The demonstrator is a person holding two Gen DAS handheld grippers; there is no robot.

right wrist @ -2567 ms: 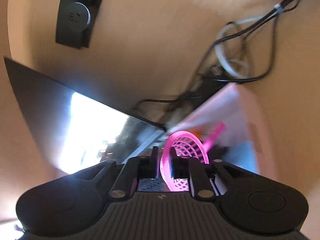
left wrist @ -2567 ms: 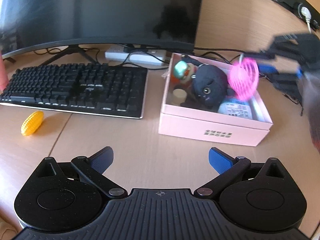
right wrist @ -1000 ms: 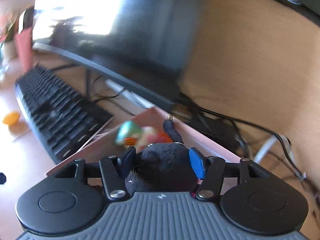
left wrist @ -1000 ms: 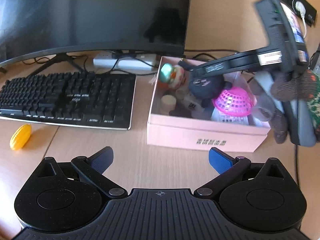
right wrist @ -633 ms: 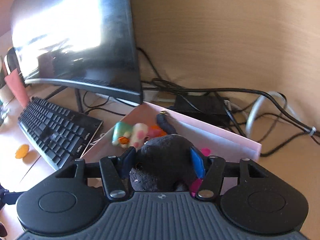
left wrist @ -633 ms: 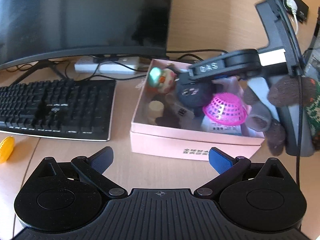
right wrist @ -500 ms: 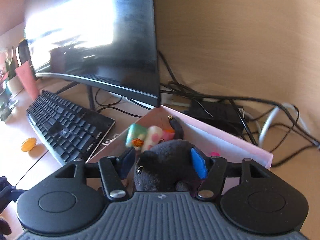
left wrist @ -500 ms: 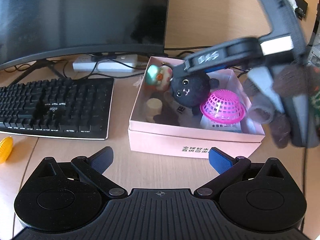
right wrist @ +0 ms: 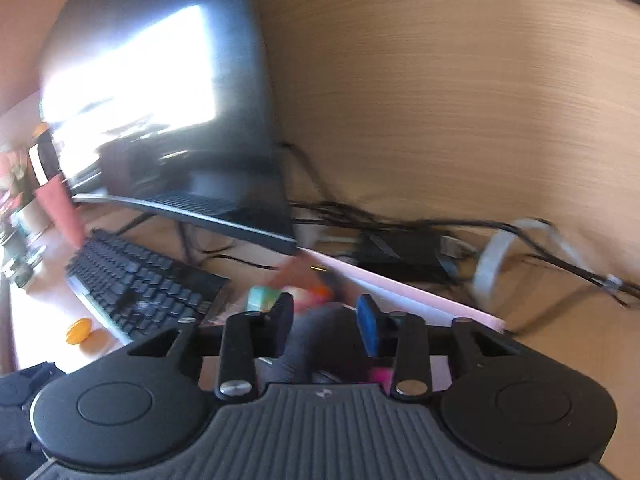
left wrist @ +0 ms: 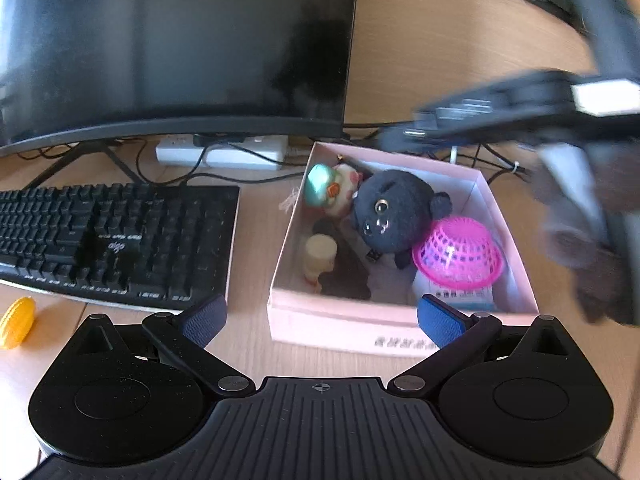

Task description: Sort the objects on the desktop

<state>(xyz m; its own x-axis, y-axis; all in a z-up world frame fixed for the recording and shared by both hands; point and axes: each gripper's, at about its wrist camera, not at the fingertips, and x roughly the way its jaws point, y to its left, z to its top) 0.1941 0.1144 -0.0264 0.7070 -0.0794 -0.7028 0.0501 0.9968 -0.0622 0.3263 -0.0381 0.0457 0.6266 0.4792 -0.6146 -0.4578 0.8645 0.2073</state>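
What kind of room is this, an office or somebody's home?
Most likely a computer desk, in a home or an office; I cannot tell which. A big dark monitor stands over a black keyboard, a power strip with cables lies behind, and a pink box holds small toys.

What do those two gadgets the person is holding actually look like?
Each hand-held gripper is matte black plastic: a ribbed centre plate, two round discs at the sides, and hinged linkage bars with silver screws. The left hand-held gripper and right hand-held gripper end in fingers with textured blue pads. No cables show on them.
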